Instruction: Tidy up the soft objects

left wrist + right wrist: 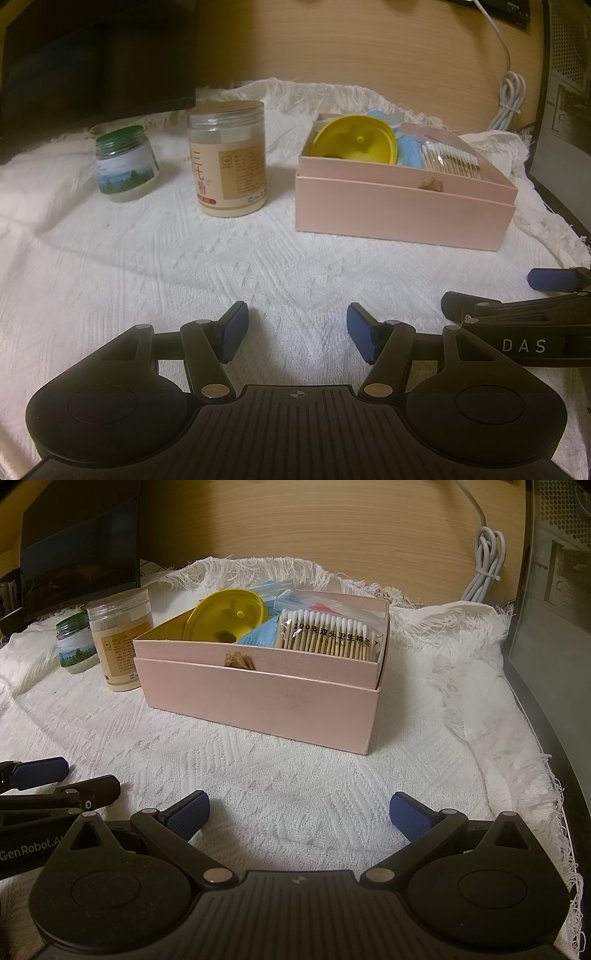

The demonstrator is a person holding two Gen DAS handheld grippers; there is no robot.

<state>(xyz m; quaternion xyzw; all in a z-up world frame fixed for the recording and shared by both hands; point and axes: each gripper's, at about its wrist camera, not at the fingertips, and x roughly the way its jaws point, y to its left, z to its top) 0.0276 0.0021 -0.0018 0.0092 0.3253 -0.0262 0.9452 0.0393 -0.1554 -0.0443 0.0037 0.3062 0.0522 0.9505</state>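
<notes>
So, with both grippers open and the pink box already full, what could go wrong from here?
1. The yellow lid leans tilted inside the pink box; reaching in may knock it out.
2. The cotton swab bag sits high against the box's wall and might slide out.
3. The left gripper and right gripper are close together and could collide.

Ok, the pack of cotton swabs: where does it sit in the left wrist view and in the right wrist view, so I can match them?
Left wrist view: the pack of cotton swabs lies right of centre, upper half, at the right end of the pink box.
Right wrist view: the pack lies just above centre, again at the box's right end.
Shared landmark: the yellow lid leaning in the box, left of the swabs.
</notes>
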